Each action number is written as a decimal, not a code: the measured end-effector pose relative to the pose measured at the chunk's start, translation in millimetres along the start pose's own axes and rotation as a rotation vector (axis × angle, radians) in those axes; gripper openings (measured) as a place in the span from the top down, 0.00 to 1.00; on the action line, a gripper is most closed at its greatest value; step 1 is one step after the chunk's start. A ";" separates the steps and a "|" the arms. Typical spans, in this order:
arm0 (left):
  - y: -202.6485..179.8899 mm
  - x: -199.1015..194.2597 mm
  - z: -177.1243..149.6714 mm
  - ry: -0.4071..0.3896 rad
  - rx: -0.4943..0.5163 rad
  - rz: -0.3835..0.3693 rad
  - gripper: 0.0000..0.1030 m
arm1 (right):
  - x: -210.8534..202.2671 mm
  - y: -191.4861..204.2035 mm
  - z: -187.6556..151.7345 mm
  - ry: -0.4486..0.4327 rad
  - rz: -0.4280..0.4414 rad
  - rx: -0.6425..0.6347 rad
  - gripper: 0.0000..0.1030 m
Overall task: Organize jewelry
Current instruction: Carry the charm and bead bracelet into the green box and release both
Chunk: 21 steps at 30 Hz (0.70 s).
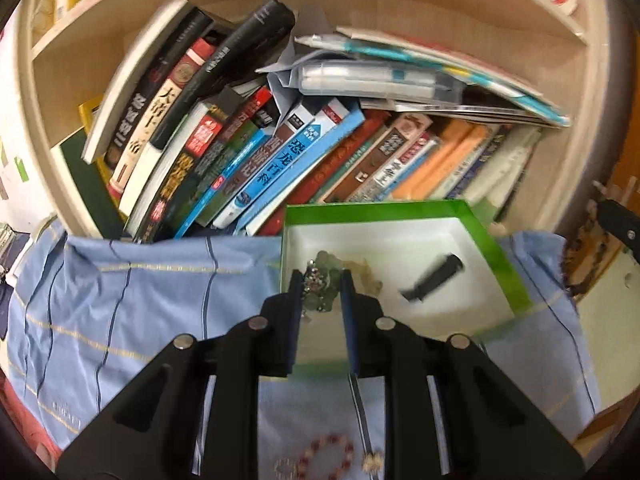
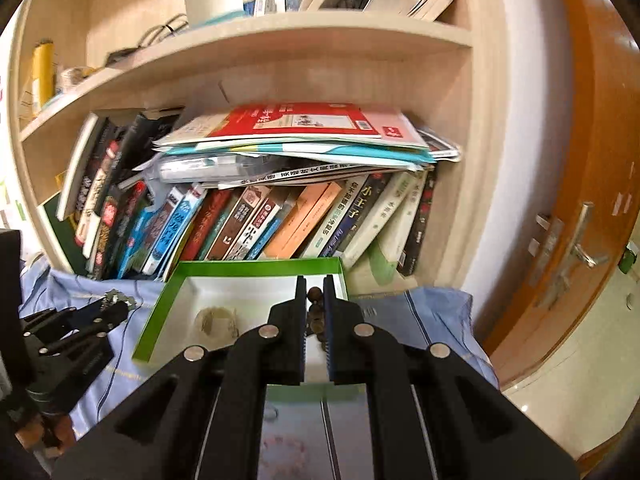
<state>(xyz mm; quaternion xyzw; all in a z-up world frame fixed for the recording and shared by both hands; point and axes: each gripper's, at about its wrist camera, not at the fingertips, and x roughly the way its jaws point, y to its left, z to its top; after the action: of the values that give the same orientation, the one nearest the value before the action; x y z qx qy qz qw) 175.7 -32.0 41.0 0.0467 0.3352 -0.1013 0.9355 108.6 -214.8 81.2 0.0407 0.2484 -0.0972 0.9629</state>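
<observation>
A green box with a white inside lies on a blue cloth; it also shows in the right wrist view. My left gripper is shut on a green bead bracelet with a silvery charm, over the box's left side. My right gripper is shut on a brown wooden bead bracelet over the box's right side. A pale yellowish bracelet lies inside the box; it also shows in the right wrist view. A red bead bracelet lies on the cloth under the left gripper.
A wooden bookshelf packed with leaning books stands right behind the box. A black shape shows on the box floor. A wooden door with a metal handle is at the right. The left gripper shows at the right wrist view's left.
</observation>
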 end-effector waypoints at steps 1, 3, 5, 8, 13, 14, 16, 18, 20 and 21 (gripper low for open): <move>-2.3 10.9 3.0 0.015 0.000 0.004 0.81 | 16.1 1.7 1.8 0.027 -0.004 0.006 0.92; -7.5 39.8 4.5 0.074 -0.002 0.013 0.81 | 47.0 3.4 -2.8 0.105 -0.003 0.021 0.92; -11.5 67.7 -0.2 0.141 -0.008 -0.001 0.81 | 79.6 5.5 -12.8 0.183 0.003 0.029 0.92; -13.1 98.3 -9.5 0.214 -0.009 0.008 0.73 | 115.5 9.3 -32.6 0.268 -0.009 0.023 0.92; -2.0 96.7 -18.5 0.225 -0.031 0.010 0.44 | 120.4 4.8 -52.7 0.326 0.003 0.023 0.66; 2.9 86.8 -20.5 0.212 -0.038 -0.015 0.44 | 106.4 0.8 -54.3 0.298 0.009 0.027 0.57; 12.8 59.6 -31.5 0.183 -0.048 -0.048 0.37 | 78.4 -6.4 -58.7 0.246 -0.004 0.023 0.50; 21.4 34.3 -44.7 0.130 -0.042 -0.013 0.26 | 45.2 -18.3 -70.8 0.207 -0.007 0.033 0.48; 30.8 8.2 -64.9 0.089 -0.028 -0.034 0.26 | 23.0 -26.8 -85.7 0.198 0.006 0.034 0.48; 35.8 0.4 -75.0 0.088 -0.024 -0.042 0.26 | 17.4 -30.2 -94.5 0.206 0.001 0.022 0.48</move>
<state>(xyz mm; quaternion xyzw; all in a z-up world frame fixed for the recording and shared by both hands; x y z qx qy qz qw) 137.6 14.5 -16.3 0.0326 0.3783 -0.1147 0.9180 72.8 -235.2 -10.7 0.0612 0.3449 -0.0945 0.9319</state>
